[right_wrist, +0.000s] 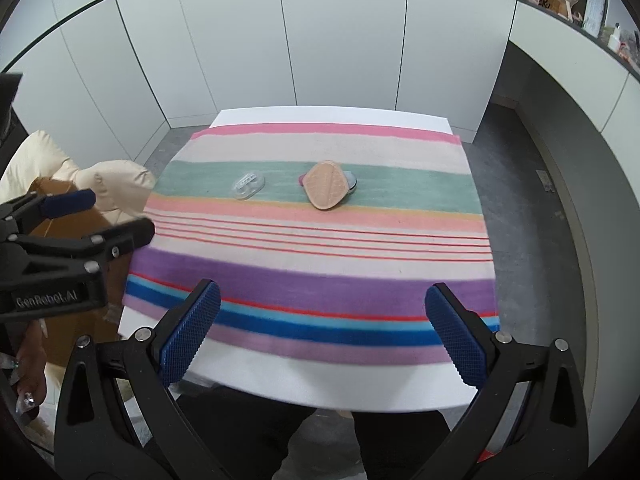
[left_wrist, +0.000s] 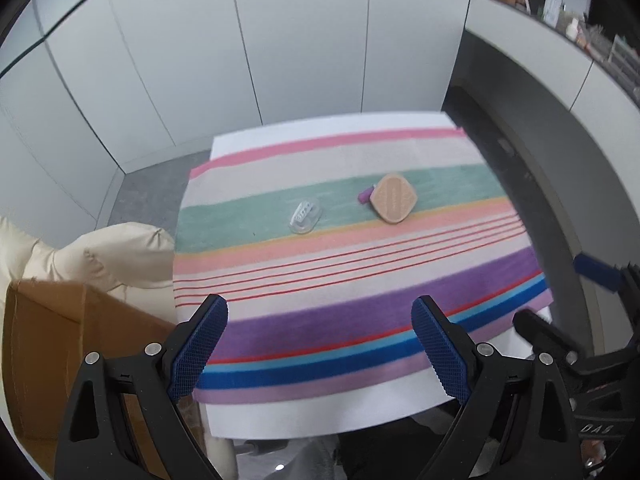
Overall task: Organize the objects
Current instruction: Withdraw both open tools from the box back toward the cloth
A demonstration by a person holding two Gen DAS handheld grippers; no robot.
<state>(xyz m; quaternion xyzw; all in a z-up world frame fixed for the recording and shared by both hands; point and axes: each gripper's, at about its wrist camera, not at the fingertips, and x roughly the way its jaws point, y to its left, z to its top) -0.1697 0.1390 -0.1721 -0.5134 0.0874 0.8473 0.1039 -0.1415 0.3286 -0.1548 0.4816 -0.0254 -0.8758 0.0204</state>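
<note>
A tan diamond-shaped pad [left_wrist: 393, 198] [right_wrist: 327, 186] lies on the green stripe of the striped cloth [left_wrist: 360, 264] [right_wrist: 320, 248]. It rests on small purple and grey items [left_wrist: 365, 196] [right_wrist: 352, 181] that are mostly hidden. A clear plastic case [left_wrist: 305, 216] [right_wrist: 248, 186] lies to its left on the same stripe. My left gripper [left_wrist: 320, 344] is open and empty above the cloth's near edge. My right gripper [right_wrist: 323, 332] is open and empty, also over the near edge. Each gripper shows at the side of the other's view [left_wrist: 560, 300] [right_wrist: 92, 216].
The cloth covers a white table [left_wrist: 320, 416] [right_wrist: 332, 384]. A cardboard box [left_wrist: 52, 344] and a cream cushion [left_wrist: 100, 256] [right_wrist: 116, 184] stand left of the table. White cabinet doors stand behind. A grey-white counter with clutter [left_wrist: 560, 12] [right_wrist: 592, 4] curves along the right.
</note>
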